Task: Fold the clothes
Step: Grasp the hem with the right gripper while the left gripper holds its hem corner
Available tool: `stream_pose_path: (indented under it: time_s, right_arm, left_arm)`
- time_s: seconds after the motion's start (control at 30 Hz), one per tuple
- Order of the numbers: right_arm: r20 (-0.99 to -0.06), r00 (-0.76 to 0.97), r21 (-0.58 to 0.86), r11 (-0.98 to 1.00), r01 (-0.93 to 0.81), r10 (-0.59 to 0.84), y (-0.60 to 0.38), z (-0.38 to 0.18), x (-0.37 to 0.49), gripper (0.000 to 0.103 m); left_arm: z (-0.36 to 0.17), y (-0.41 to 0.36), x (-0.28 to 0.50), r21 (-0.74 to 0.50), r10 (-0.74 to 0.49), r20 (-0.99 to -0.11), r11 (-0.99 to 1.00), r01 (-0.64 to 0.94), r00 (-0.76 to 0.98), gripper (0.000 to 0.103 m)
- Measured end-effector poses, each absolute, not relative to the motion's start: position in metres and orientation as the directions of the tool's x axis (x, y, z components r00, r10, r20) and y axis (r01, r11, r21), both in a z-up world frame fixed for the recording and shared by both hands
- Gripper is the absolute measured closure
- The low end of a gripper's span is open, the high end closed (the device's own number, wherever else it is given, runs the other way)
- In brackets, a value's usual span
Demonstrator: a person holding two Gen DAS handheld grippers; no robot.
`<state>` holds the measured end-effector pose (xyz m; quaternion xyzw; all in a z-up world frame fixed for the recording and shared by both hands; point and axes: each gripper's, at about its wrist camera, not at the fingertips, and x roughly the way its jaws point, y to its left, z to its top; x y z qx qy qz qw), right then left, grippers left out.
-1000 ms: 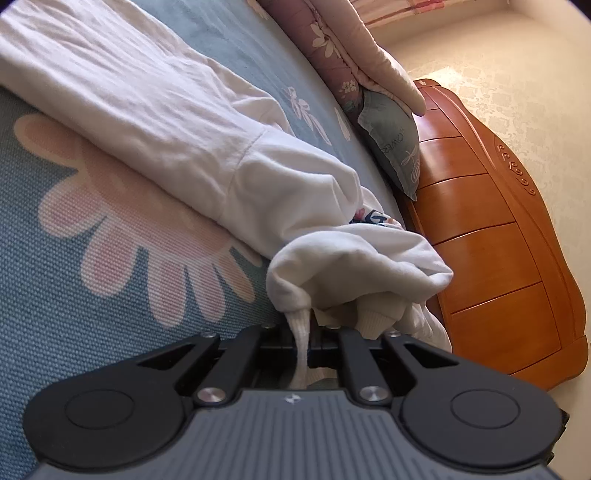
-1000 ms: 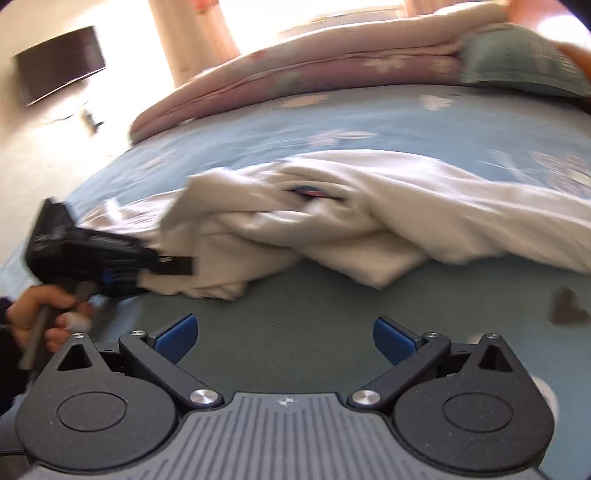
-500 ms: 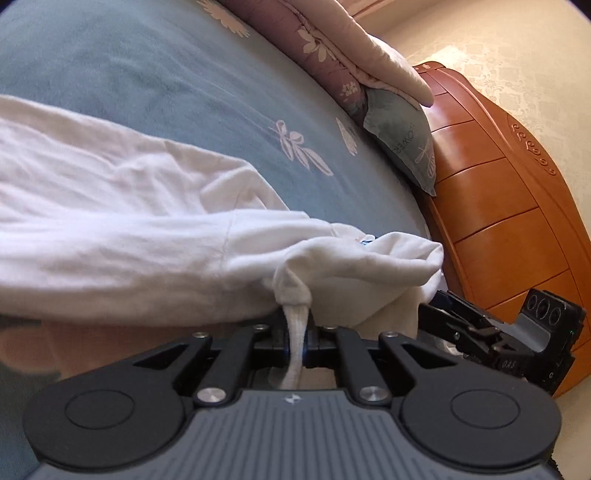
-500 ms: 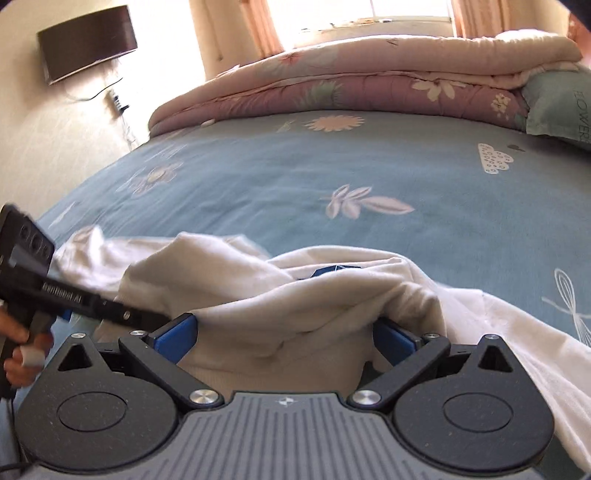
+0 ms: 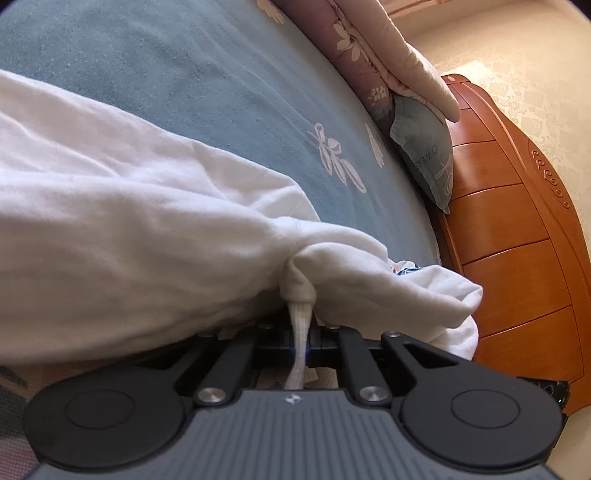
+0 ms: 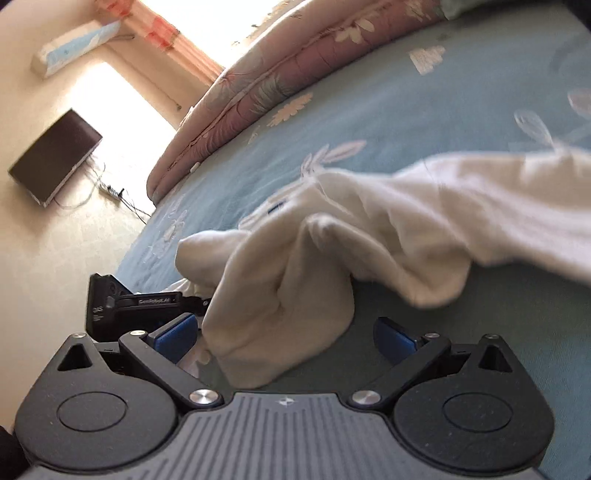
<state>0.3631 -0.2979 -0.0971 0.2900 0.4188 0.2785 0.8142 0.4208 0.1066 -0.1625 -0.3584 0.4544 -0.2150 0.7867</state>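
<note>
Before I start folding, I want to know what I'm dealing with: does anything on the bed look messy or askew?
Yes. The white garment lies bunched and twisted on the blue bedsheet, not spread flat. The left gripper pinches its ribbed edge, while the right gripper stands open around a crumpled fold.

My bed's blue floral-print bedsheet (image 5: pixel 229 85) fills most of both views. Folded pink floral quilt (image 6: pixel 280 70) lies along the far edge, grey-green pillow (image 5: pixel 424 147) tucked under it against the glossy orange wooden headboard (image 5: pixel 517 236). Cream patterned wallpaper wall (image 5: pixel 524 59) behind. Dark flat wall-mounted TV (image 6: pixel 55 157), white air conditioner (image 6: pixel 74 46), bright sunlit pink curtains (image 6: pixel 162 33).
</note>
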Motion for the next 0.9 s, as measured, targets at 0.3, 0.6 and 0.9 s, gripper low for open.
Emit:
stream_pose_path:
  time_s: [0.3,0.6,0.9]
  right_arm:
    - [-0.465,0.587,0.715,0.672,-0.193,0.663,-0.274,-0.127,0.373,0.000]
    - [-0.430,0.625,0.656,0.701,-0.280,0.652,-0.278,-0.136,0.388,0.020]
    - [-0.389,0.600,0.702,0.647,-0.298,0.699,-0.301,-0.143,0.386,0.036]
  left_arm:
    - [-0.163,0.107,0.423,-0.760,-0.664,-0.559,0.649,0.012,0.496,0.094]
    - [-0.165,0.109,0.423,-0.770,-0.675,-0.546,0.637,0.019,0.497,0.094]
    - [-0.168,0.111,0.422,-0.780,-0.685,-0.533,0.626,0.027,0.497,0.094]
